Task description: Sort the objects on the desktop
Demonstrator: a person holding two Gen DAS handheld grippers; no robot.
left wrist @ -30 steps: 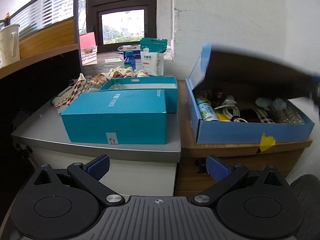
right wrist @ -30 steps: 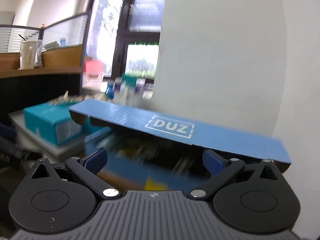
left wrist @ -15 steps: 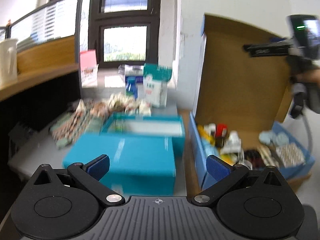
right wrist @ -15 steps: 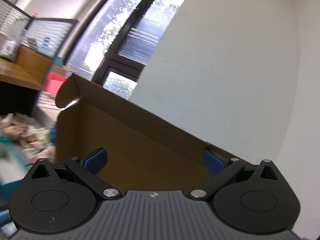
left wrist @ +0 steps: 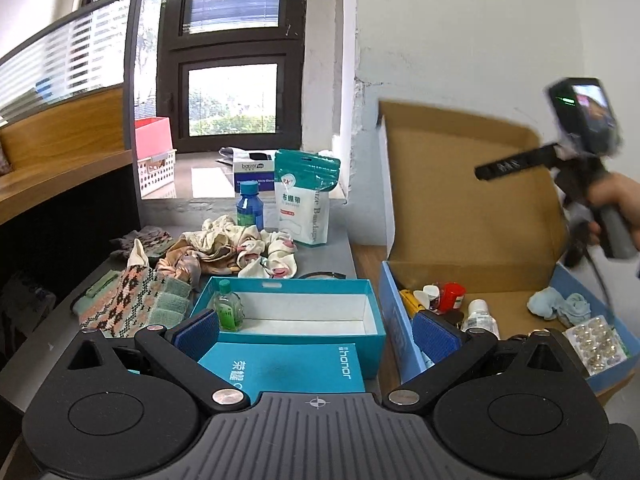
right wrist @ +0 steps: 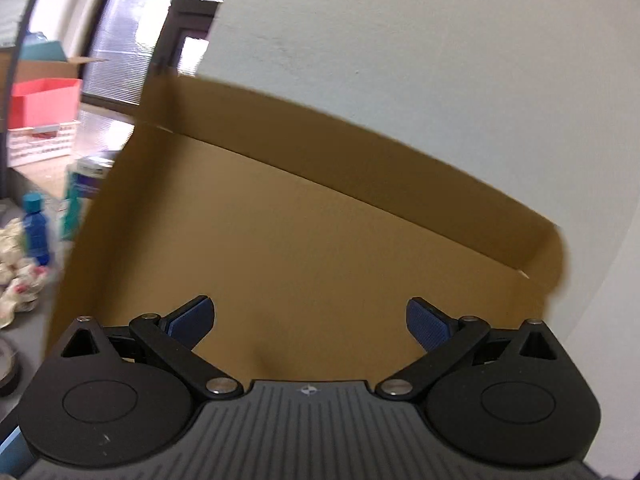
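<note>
the blue cardboard box (left wrist: 472,216) fills the right of the left wrist view, lid upright, contents partly hidden behind the left gripper (left wrist: 316,332), whose jaws are spread and empty. the teal box (left wrist: 296,312), centre, holds a small green bottle (left wrist: 227,310). the right gripper (right wrist: 308,320), blurred, spread, faces the lid.

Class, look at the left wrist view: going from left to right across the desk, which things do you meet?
Patterned knit cloth → small green bottle inside the open teal box → red-capped bottle in the blue cardboard box → light blue cloth → blister pack.
</note>
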